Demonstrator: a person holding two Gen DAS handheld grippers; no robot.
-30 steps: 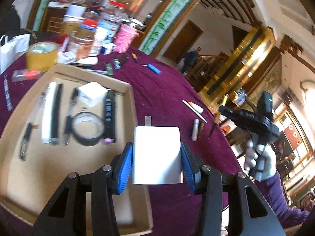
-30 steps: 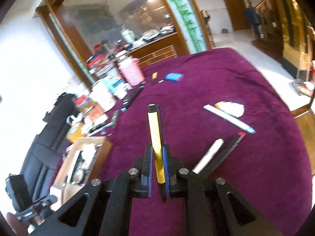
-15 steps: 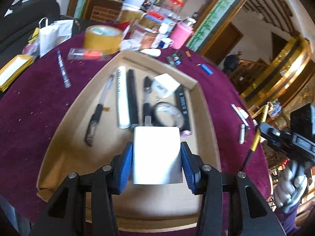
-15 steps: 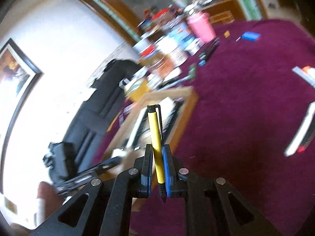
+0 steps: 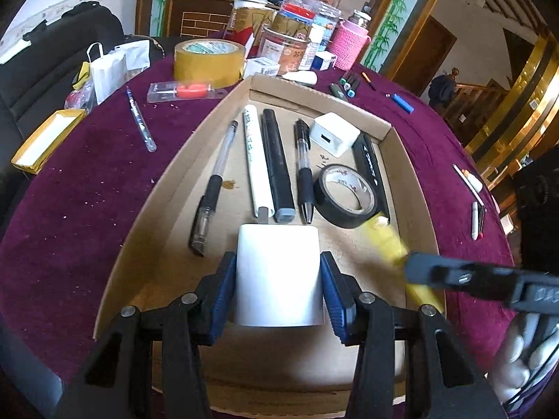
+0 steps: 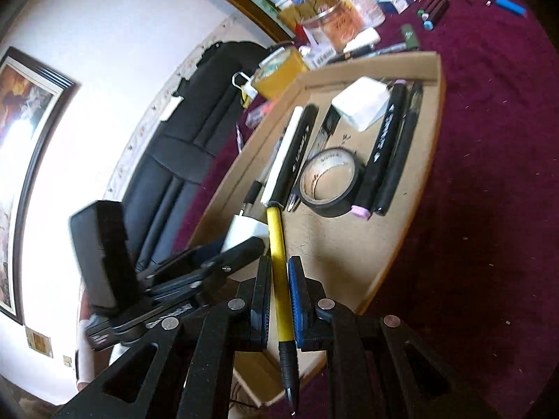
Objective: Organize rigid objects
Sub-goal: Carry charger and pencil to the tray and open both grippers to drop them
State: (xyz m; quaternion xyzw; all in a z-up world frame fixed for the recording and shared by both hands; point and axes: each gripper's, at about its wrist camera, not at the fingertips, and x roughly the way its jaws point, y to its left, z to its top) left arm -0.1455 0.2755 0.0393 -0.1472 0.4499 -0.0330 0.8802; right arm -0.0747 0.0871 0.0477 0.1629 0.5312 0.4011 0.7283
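Left tool (image 5: 278, 276) is approx. half open, blue pads pressed on both sides of a white charger block (image 5: 278, 272), held over the near end of the cardboard tray (image 5: 153, 209), w/ the black tape roll (image 5: 345, 195) at 1 o'clock from it. Right tool (image 6: 279, 300) is nearly closed, clamped on a yellow pen (image 6: 278, 265) w/ its clip end fwd at 12 o'clock and black tip trailing at 6, over the tray's near edge on the purple counter (image 6: 489, 174).
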